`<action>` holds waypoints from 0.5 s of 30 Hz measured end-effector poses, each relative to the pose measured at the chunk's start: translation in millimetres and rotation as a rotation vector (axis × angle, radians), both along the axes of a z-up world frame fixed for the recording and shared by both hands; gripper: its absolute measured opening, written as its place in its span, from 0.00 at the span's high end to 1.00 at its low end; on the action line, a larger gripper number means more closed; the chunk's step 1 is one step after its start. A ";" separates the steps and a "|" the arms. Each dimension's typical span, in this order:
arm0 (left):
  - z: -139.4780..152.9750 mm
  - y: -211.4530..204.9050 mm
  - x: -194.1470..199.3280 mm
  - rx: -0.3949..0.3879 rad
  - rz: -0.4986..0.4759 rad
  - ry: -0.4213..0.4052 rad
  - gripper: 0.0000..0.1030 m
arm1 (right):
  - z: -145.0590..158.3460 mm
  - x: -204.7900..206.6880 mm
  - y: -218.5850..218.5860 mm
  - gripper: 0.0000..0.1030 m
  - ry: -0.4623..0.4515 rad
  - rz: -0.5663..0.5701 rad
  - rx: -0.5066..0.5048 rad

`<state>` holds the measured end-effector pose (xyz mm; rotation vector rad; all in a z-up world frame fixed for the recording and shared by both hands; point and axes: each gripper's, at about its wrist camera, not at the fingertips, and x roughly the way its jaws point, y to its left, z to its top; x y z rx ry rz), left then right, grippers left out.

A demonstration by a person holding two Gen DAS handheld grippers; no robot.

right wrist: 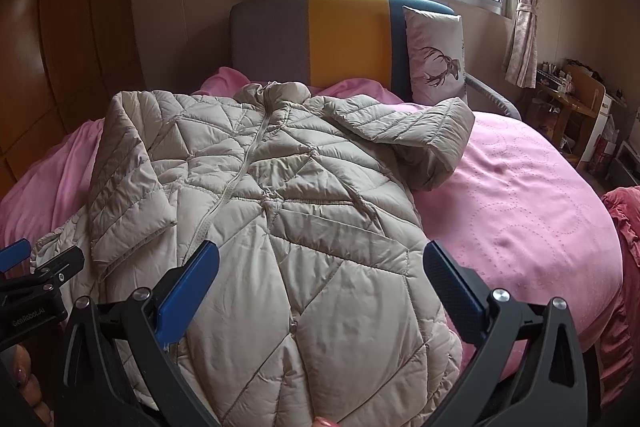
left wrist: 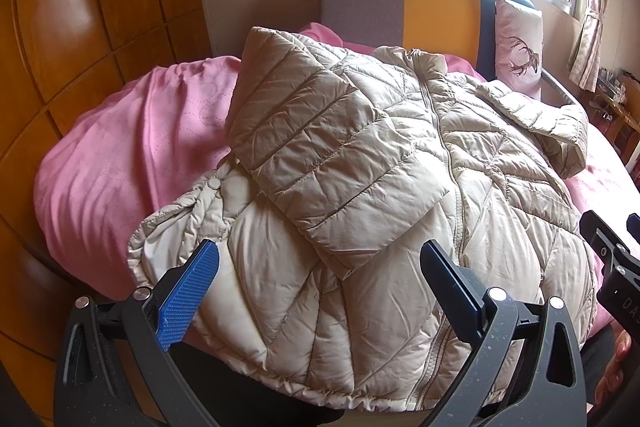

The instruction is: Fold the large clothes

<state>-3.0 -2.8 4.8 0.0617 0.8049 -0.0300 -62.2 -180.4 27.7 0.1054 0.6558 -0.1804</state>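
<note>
A beige quilted puffer jacket (left wrist: pixel 360 187) lies front up, zipped, on a pink bed; it also shows in the right wrist view (right wrist: pixel 280 207). Its left sleeve (left wrist: pixel 320 147) is folded across the chest. Its right sleeve (right wrist: pixel 424 135) is bent near the shoulder. My left gripper (left wrist: pixel 320 259) is open and empty, hovering above the jacket's hem on the left side. My right gripper (right wrist: pixel 320 259) is open and empty, above the hem on the right side. Each gripper shows at the edge of the other's view.
The pink bedspread (right wrist: pixel 520 207) covers the bed. A grey, yellow and blue headboard (right wrist: pixel 344 35) stands behind, with a deer pillow (right wrist: pixel 436 55). A wooden wardrobe (left wrist: pixel 60 47) is on the left, a cluttered wooden desk (right wrist: pixel 572 99) on the right.
</note>
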 end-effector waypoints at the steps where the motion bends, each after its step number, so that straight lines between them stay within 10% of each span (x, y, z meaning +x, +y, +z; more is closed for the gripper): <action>1: -0.4 0.2 0.4 -0.001 -0.001 0.001 0.03 | -0.5 0.3 0.2 0.02 0.002 0.000 0.001; 15: -5.1 0.5 -0.2 -0.003 -0.005 0.000 0.03 | -1.2 0.6 -0.6 0.02 0.004 0.001 0.007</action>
